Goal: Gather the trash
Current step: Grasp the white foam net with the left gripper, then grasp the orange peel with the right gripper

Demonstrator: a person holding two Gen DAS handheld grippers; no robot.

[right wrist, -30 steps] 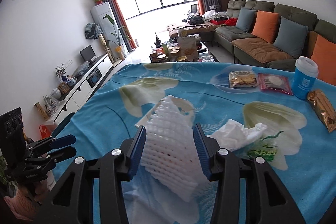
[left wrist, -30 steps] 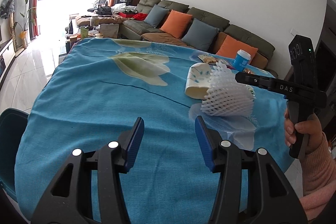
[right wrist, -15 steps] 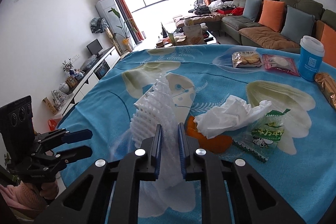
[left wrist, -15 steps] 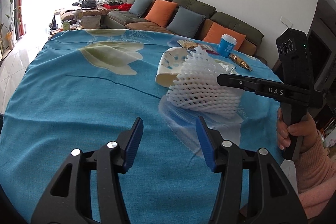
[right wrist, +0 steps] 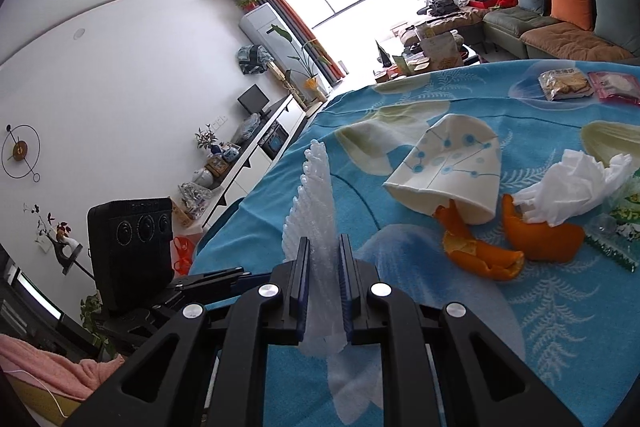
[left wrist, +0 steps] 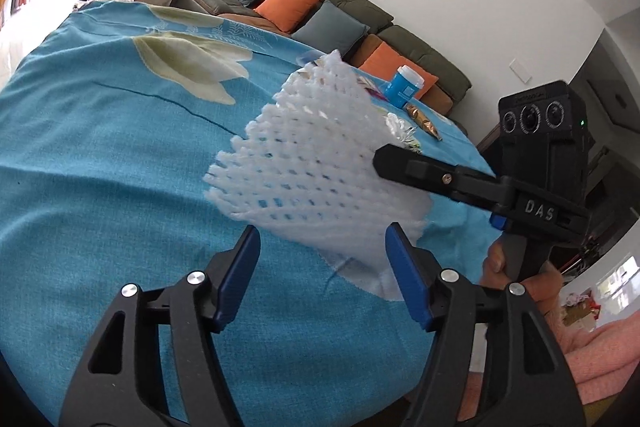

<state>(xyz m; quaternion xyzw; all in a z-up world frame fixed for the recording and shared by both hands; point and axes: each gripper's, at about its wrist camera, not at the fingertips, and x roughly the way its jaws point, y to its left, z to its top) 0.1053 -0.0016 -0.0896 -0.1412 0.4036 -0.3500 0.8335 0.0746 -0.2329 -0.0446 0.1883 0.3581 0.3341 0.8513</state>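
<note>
The right gripper [right wrist: 324,287] is clamped on the white foam net [left wrist: 316,163], lifting it clear of the blue floral tablecloth [left wrist: 100,155]. The left gripper [left wrist: 322,275] sits just beneath the net, jaws spread and just widened — nothing between them. Behind lie a tipped paper cup [right wrist: 452,171], orange peels [right wrist: 484,255] and crumpled tissue [right wrist: 568,187].

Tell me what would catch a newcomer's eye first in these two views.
First, the white foam net, pinched flat in the right gripper and lifted off the blue flowered tablecloth. The left gripper, whose jaws have just been opening, stands open just in front of the net with nothing between its pads. Next come the orange peels beside a tipped paper cup and a crumpled tissue to the right in the right wrist view.
</note>
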